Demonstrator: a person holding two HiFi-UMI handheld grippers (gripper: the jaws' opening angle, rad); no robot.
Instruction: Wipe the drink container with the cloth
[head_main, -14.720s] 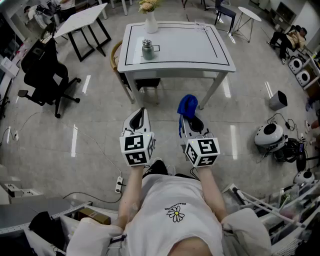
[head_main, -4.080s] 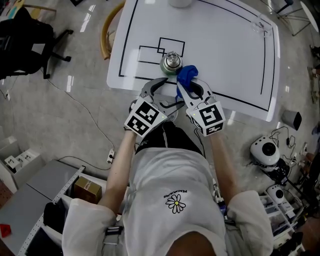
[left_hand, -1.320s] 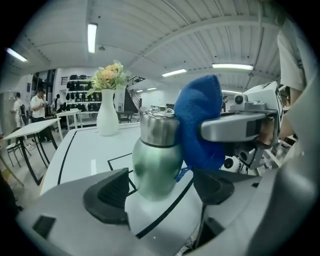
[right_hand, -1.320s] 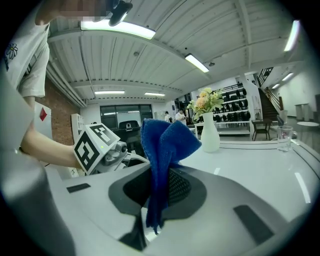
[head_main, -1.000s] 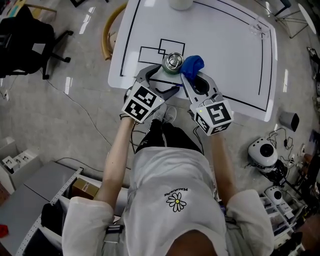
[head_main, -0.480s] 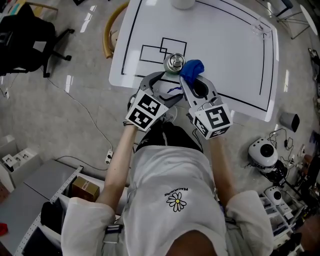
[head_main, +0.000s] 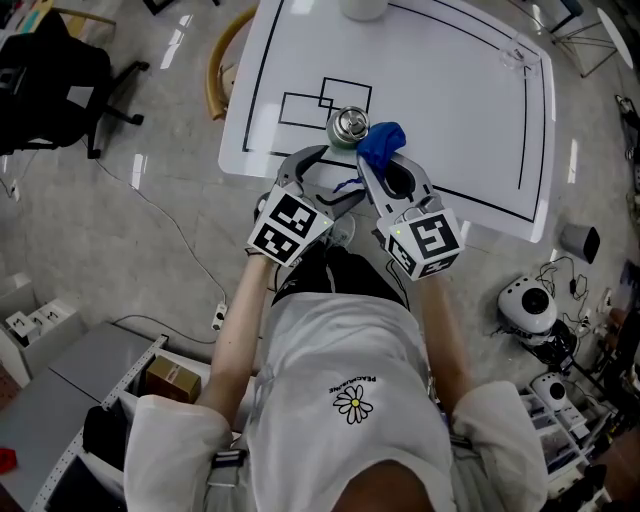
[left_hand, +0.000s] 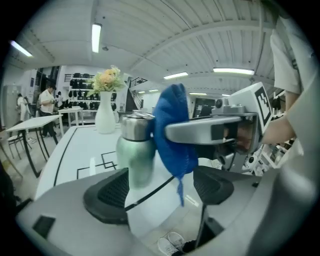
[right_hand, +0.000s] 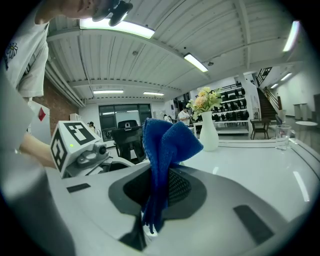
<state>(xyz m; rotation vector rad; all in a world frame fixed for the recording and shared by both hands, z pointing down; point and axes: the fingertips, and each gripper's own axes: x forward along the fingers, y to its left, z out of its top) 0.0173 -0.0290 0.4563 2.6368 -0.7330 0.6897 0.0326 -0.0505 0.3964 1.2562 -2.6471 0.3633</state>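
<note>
Blue cloth (head_main: 381, 140), soft and limp, hangs clamped in the right tongs (head_main: 380, 165) beside the flask (head_main: 347, 124); left tongs (head_main: 320, 172) gape empty. Steel looks slick, tippy: grip its body.

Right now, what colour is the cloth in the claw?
Deep blue. The cloth, pinched in the right claw, shows best in the right gripper view.

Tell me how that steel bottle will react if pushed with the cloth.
Tall and narrow, the steel bottle stands free on the smooth table, so a high push from the blue cloth would probably tip or slide it. It looks rigid.
</note>
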